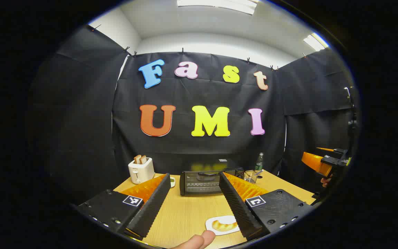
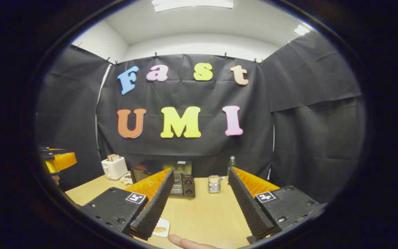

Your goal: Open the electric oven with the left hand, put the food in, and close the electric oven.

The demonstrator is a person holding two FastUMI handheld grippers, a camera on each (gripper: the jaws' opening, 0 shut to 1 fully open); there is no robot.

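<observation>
I'm holding both grippers up and back from the table [image 1: 185, 211], nothing touched, so I'm judging this as the very start: the approach to the oven door.

Left gripper [image 1: 193, 197] is spread wide, fingers apart, gripping nothing. It's pointing straight at the oven [image 1: 206, 181], which is sitting at the far edge of the table against the black wall, door looking shut, handle across the top of the door. Oven is well apart from the fingertips.

Right gripper [image 2: 200, 202] is also spread wide and holding nothing. In the right gripper view the oven [image 2: 181, 183] is showing partly behind the left-hand finger.

Food: a croissant [image 1: 224, 225] is lying on a small white plate [image 1: 216, 223] near the front of the table, just beside the left gripper's right-hand finger. The plate [image 2: 161, 228] is peeking out at the bottom of the right gripper view.

Other stuff: white toaster [image 1: 141, 170] with toast to the left of the oven, wire basket [image 1: 250, 176] and a bottle [image 1: 259, 162] to its right.

Next move, as I'm reading it: I'm needing to push the left gripper forward and slightly down to the door handle, line the fingers above and below it, pinch, then pull down. Right gripper should be waiting near the plate for the croissant pickup.
</observation>
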